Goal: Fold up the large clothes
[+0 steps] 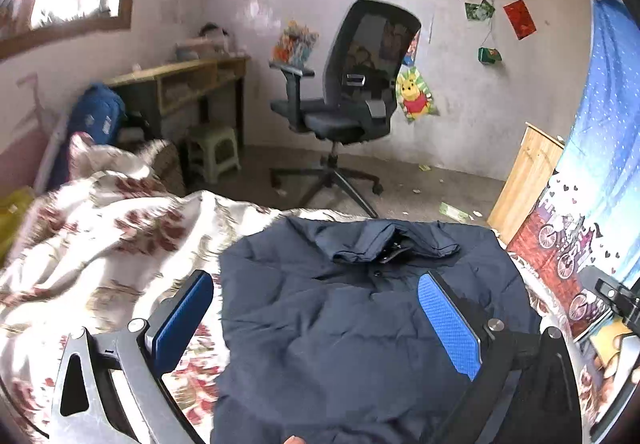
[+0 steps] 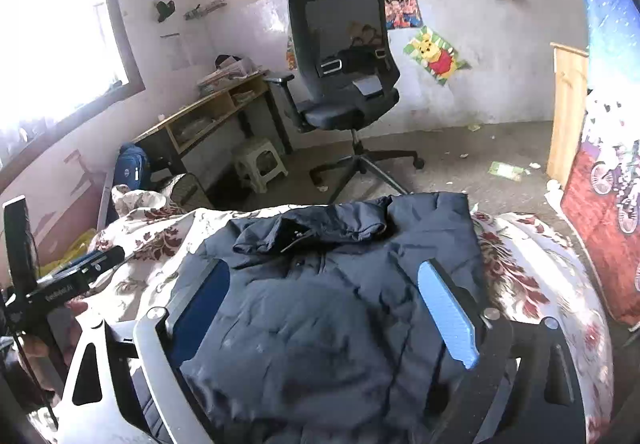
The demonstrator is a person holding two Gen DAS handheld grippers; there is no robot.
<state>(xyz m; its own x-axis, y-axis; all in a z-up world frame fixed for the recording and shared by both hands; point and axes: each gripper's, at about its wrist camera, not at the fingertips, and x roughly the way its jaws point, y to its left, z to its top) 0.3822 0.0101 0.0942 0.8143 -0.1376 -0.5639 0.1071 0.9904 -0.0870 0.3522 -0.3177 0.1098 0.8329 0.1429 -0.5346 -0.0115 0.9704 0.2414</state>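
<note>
A dark navy padded jacket [image 1: 340,324] [image 2: 312,324] lies folded into a compact block on the floral bedsheet [image 1: 100,236] [image 2: 520,264], collar at the far end. My left gripper [image 1: 316,278] hovers above it, blue pads spread wide and open, with nothing pressed between them. Over the same jacket, my right gripper [image 2: 324,266] is also open, and its pads are clear of the fabric. In the right wrist view the left gripper's body [image 2: 60,284] shows at the left edge, held by a hand. A fingertip peeks in at the bottom of the left wrist view.
Past the foot of the bed stands a black office chair [image 1: 348,92] [image 2: 344,84] on a littered floor. A wooden desk [image 1: 180,80], a small stool [image 1: 214,156] and a blue backpack [image 1: 96,116] are at the left. A wooden board [image 1: 528,180] and patterned curtain [image 1: 600,124] are at the right.
</note>
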